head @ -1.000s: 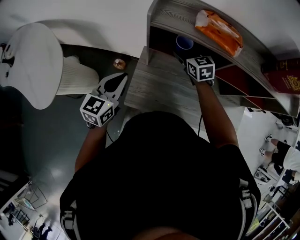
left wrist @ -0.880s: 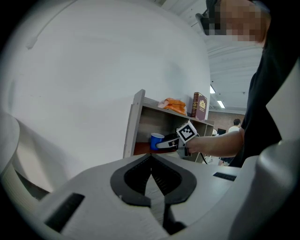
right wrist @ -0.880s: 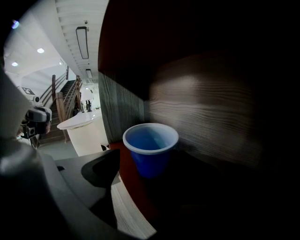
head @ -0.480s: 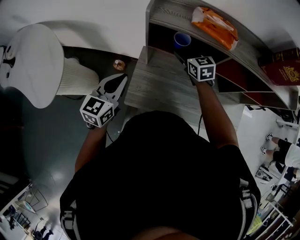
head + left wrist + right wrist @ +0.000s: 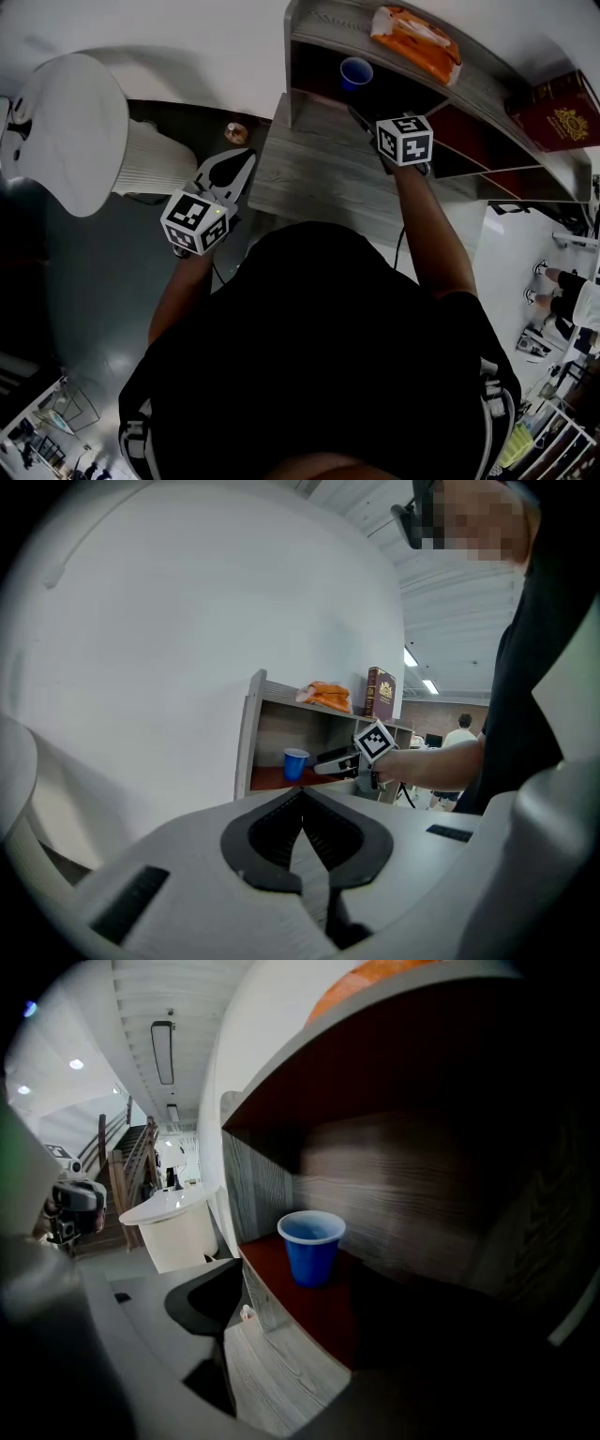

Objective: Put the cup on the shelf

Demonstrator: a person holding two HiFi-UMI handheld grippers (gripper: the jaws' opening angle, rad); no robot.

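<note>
A blue cup (image 5: 355, 72) stands upright on the red-brown floor of the shelf's (image 5: 302, 42) lower compartment, near its left wall. In the right gripper view the cup (image 5: 311, 1246) stands free, a short way ahead of my right gripper (image 5: 356, 1335). That gripper (image 5: 364, 118) is open and empty, at the compartment's mouth over the grey wooden desk (image 5: 319, 178). The left gripper view also shows the cup (image 5: 294, 763) with the right gripper (image 5: 330, 760) just to its right. My left gripper (image 5: 247, 154) hangs left of the desk edge; its jaws (image 5: 302, 797) are shut on nothing.
An orange snack bag (image 5: 415, 44) and a dark red book (image 5: 558, 112) lie on the shelf's top. A white round seat (image 5: 66, 131) stands to the left on the dark floor, near a small brown round object (image 5: 235, 132). People stand far off at lower right.
The right gripper has drawn back slightly from the cup, which stays on the shelf. The head view has shifted a little. The left gripper has not moved.
</note>
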